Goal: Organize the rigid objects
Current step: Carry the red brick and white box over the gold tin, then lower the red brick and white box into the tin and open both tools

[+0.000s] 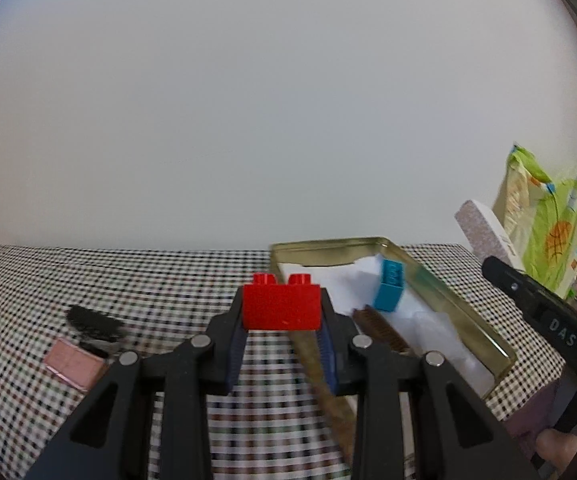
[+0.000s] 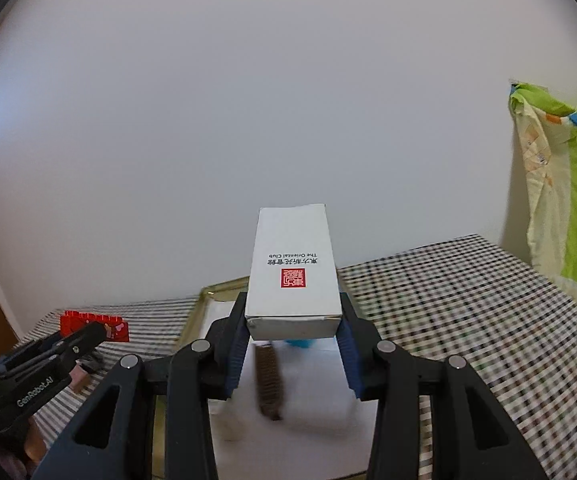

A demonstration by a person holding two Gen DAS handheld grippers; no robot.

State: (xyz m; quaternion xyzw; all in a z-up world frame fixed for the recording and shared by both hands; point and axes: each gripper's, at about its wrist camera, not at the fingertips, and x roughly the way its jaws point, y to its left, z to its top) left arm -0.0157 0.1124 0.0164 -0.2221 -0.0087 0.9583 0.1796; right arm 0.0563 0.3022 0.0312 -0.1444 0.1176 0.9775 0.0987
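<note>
Taking the gold tin as the landmark: far to its left on the checked cloth lie a pink block and, just behind that, a black brush. Nearer the tin, above its left edge, the left gripper is clamped on a red brick, studs up, clear of the cloth. Inside the tin, on white paper, a brown brush lies near the front and a blue brick stands tilted just behind it. Right of the tin, the right gripper grips a white box by its near end (red seal and print on top), holding it above the tin's paper, over the brown brush. Behind the tin's right end, a green patterned cloth hangs by the wall.
</note>
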